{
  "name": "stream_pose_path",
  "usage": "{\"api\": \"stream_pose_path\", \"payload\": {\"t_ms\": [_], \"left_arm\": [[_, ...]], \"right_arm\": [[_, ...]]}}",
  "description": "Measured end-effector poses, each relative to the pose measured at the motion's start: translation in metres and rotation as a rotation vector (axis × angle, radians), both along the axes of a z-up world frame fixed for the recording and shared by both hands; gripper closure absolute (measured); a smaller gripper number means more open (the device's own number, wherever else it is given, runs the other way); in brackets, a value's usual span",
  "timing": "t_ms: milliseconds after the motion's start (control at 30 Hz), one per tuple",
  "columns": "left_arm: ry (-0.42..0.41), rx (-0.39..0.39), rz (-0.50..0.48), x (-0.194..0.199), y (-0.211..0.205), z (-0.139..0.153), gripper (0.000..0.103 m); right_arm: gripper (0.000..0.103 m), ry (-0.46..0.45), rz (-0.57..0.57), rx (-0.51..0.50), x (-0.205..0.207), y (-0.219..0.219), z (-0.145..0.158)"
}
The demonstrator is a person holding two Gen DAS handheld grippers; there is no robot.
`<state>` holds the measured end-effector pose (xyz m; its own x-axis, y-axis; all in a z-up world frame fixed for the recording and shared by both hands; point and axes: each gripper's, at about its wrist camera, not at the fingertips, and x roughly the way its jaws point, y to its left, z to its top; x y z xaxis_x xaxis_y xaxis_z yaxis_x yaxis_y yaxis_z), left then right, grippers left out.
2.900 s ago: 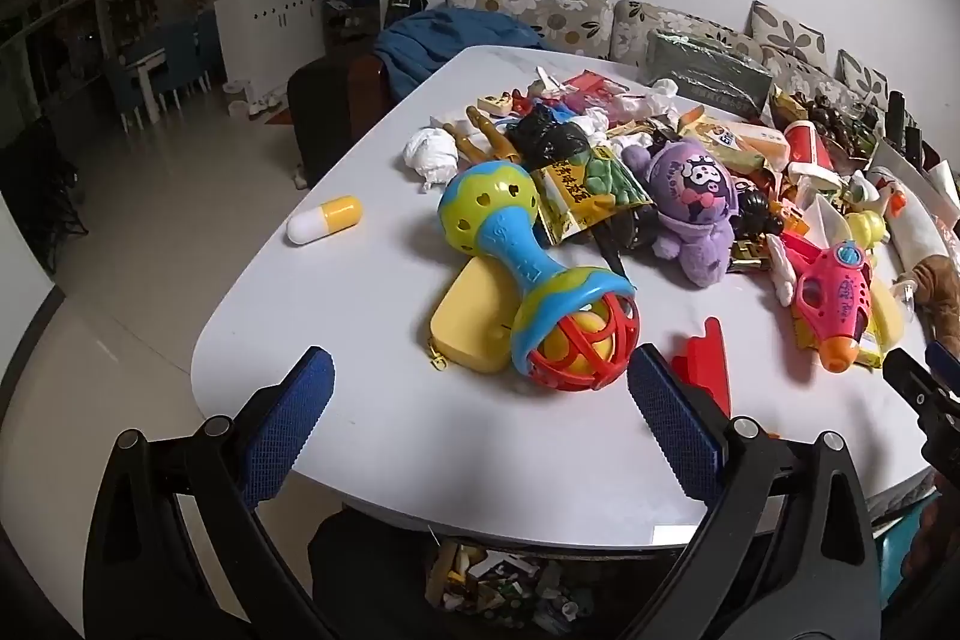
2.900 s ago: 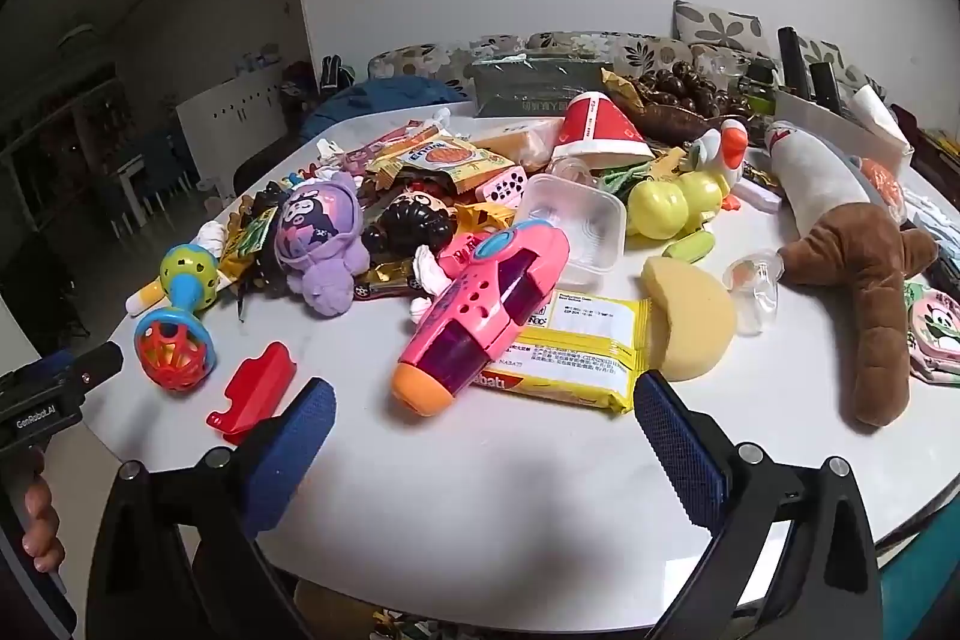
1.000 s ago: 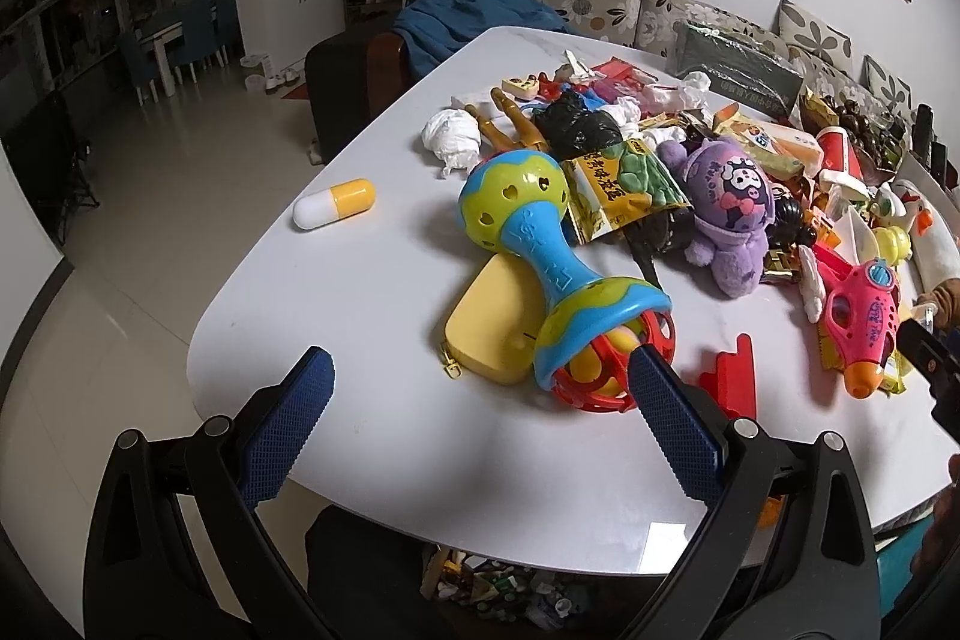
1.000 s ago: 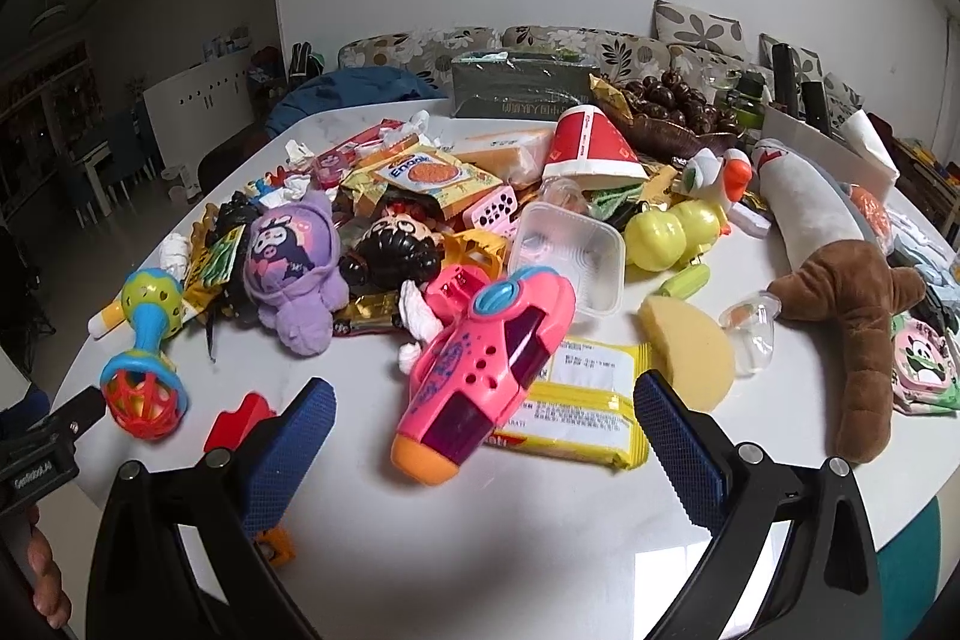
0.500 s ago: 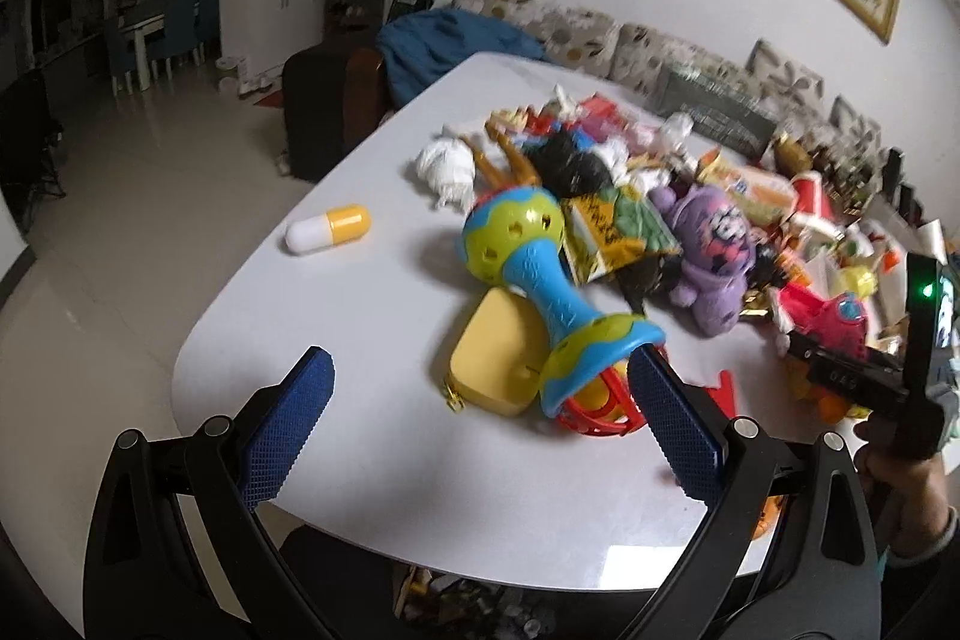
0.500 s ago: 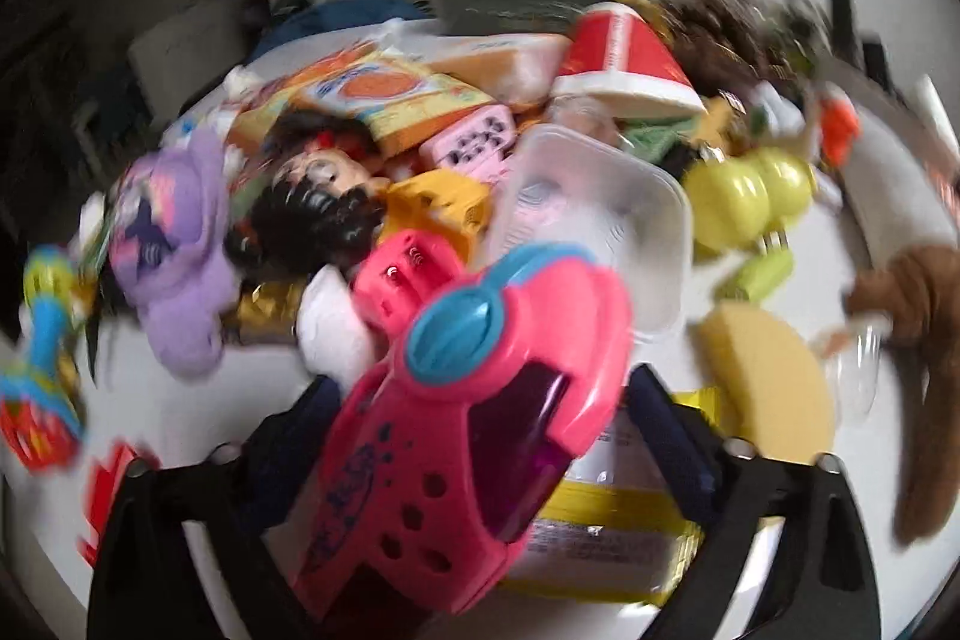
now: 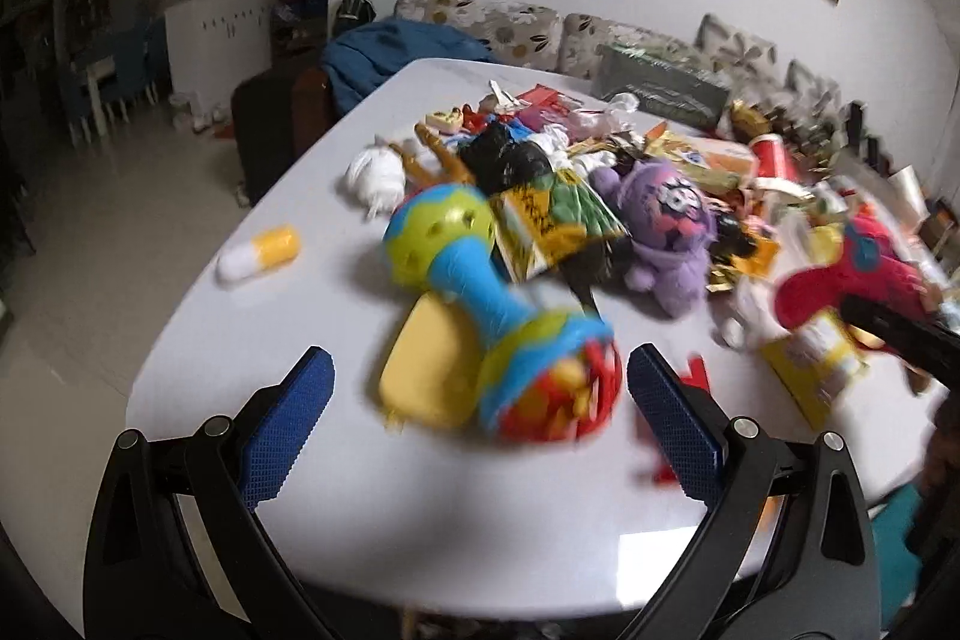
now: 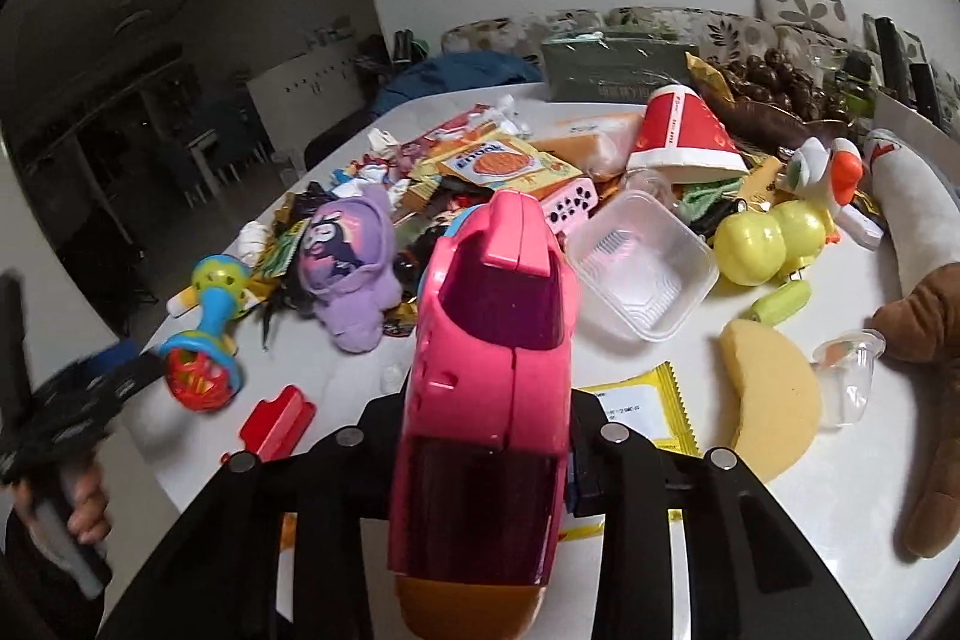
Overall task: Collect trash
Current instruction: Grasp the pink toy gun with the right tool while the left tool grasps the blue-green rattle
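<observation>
The right gripper [image 8: 486,448], which a second ago stood wide and short of the clutter, has pushed in. Its jaws are closing with the pink plastic toy spaceship with the orange nose [image 8: 498,340] between them. The pads are mostly hidden behind the hull, but they look to be pressing on it.

That is a toy, not rubbish, so I judge this a clearing move. The flat yellow foil snack wrapper [image 8: 648,400], the likeliest trash, lies on the white table [image 8: 780,550] at the toy's four o'clock, partly under it (crimped edge and a white label showing).

Farther off, at two o'clock, is an empty clear plastic tub [image 8: 642,274]. At one o'clock lies a tipped red paper cup [image 8: 684,136].

The left gripper [image 7: 477,412] has its tongs apart and empty, and its blurred view has swung a little. It faces the blue-handled rattle with the red cage end [image 7: 498,316] at twelve o'clock.
</observation>
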<state>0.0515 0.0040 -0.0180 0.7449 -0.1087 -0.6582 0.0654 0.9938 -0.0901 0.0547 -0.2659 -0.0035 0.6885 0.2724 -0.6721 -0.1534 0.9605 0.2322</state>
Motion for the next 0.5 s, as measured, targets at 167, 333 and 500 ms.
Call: {"api": "stream_pose_path", "payload": {"t_ms": [167, 333, 500], "left_arm": [[0.273, -0.097, 0.05, 0.065, -0.008, -0.016, 0.007], [0.266, 0.017, 0.032, 0.097, -0.021, -0.022, 0.019], [0.246, -0.18, -0.052, 0.113, 0.008, -0.029, 0.046]], "right_arm": [[0.067, 0.021, 0.051, 0.024, 0.001, 0.002, 0.0], [0.067, 0.035, 0.089, 0.002, 0.016, 0.0, -0.005], [0.067, 0.061, 0.112, 0.04, 0.018, -0.005, -0.011]]}}
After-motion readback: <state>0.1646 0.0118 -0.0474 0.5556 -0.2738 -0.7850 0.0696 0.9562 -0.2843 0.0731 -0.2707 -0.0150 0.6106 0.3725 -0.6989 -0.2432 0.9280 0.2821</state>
